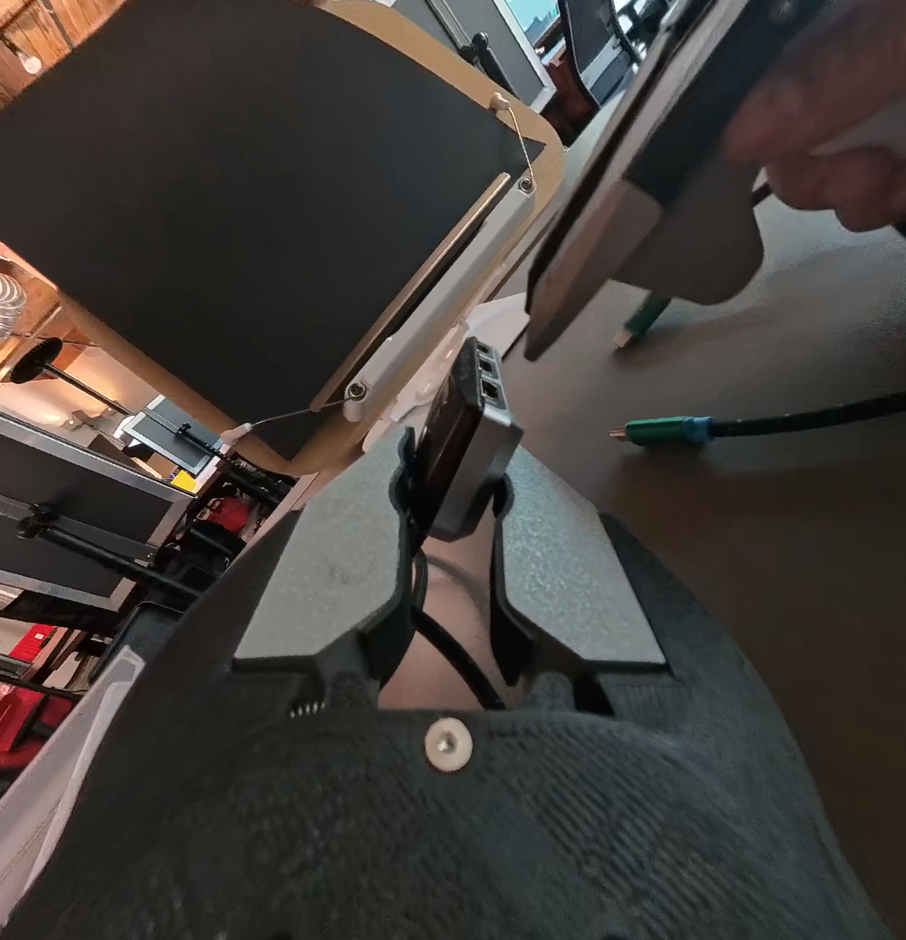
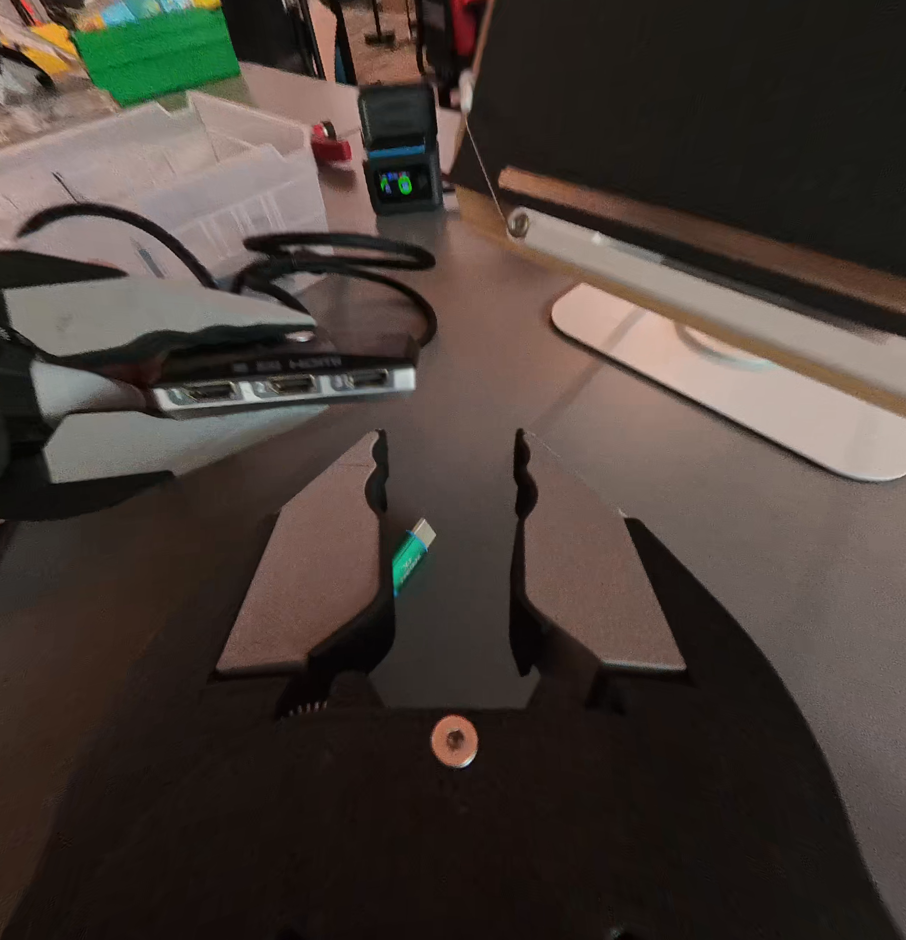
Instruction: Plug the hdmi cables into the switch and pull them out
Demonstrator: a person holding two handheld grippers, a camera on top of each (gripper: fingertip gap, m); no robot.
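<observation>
My left gripper (image 1: 453, 473) is shut on the end of the grey and black hdmi switch (image 1: 484, 422) and holds it off the dark table. The switch's three empty ports (image 2: 288, 386) face my right gripper. My right gripper (image 2: 450, 447) is open and empty, low over the table. A green hdmi plug (image 2: 412, 559) lies on the table between its fingers, touching neither. It also shows in the left wrist view (image 1: 644, 318), under the right gripper (image 1: 618, 274). A second green plug with a black cable (image 1: 659, 431) lies nearby on the table.
A monitor on a white base (image 2: 745, 386) stands at the right. Coiled black cables (image 2: 339, 264) lie behind the switch. A clear plastic box (image 2: 161, 168), a small device with a lit screen (image 2: 402, 152) and a red object (image 2: 331, 145) sit farther back. A hand (image 1: 822, 101) holds the right gripper.
</observation>
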